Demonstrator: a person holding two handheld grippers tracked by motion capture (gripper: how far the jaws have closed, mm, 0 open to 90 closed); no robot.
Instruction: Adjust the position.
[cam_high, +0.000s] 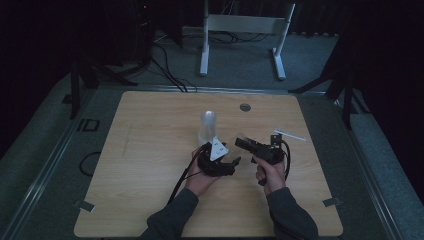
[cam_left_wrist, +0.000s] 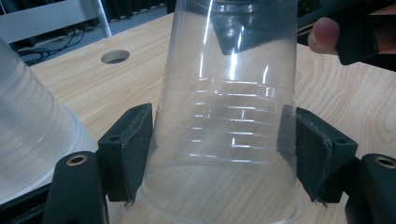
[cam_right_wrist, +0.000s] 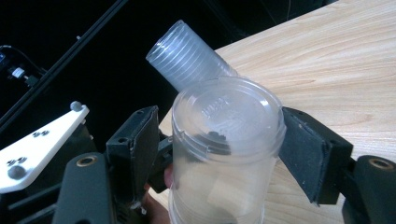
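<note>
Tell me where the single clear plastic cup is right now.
The clear plastic cup sits between the two hand-held grippers near the table's middle, upside down, pinched by the left hand-held gripper, just in front of the stack of cups.

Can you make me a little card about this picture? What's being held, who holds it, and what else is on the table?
held thing: clear cup, see-through plastic
left gripper: pads pressed on the cup's sides, near its wide end
right gripper: jaws open around the cup's bottom end
nearby: stack of cups, standing mouth down
table: light wood, with a round hole near the far edge
</note>
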